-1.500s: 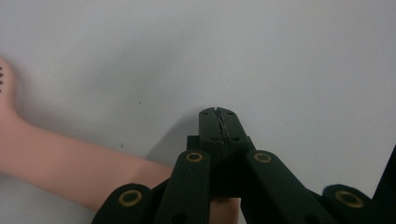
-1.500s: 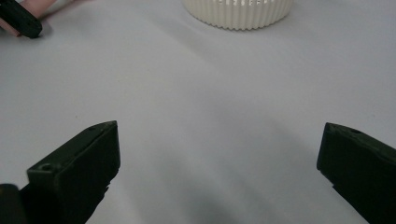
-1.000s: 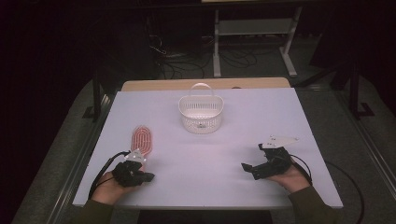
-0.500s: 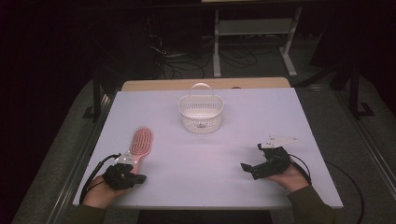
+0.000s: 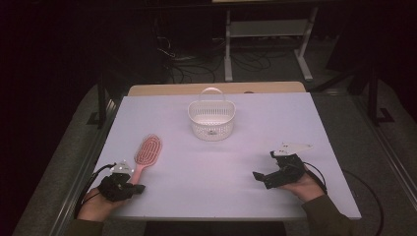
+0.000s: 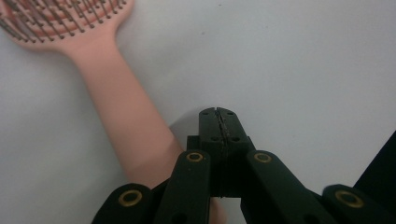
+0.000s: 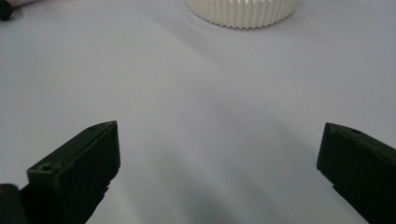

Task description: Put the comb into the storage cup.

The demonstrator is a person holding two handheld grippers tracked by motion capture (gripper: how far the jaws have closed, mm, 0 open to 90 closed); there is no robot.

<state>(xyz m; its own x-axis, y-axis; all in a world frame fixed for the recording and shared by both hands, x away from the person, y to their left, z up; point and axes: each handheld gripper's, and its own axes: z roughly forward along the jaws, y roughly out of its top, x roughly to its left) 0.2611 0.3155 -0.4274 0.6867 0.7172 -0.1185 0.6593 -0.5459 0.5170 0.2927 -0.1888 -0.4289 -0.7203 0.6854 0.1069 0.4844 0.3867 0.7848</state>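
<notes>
Pink hairbrush (image 5: 143, 156) lying flat on the pale table (image 5: 295, 118), close to the left edge and nearer the front corner than the back. Long smooth handle (image 6: 126, 116) pointing toward the front edge, oval head with rows of thin bristles pointing toward the back. Left gripper (image 5: 138, 188) down low by the front left corner, just beside the handle's end, black jaws pressed tight together with nothing between them. In the left gripper view, closed tips on bare table right next to the handle; touching or not, hard to tell. Right gripper (image 5: 256, 176) resting near the front edge on the right side, well apart from the brush, jaws spread wide and empty, pointing across the table. White basket (image 5: 211, 120) standing upright toward the middle of the back edge, round, with slotted ribbed plastic walls and a thin hoop handle up. Lots of bare flat room between brush, basket and right gripper. Wooden strip (image 5: 172, 89) just behind the back edge. Dark floor all around.
</notes>
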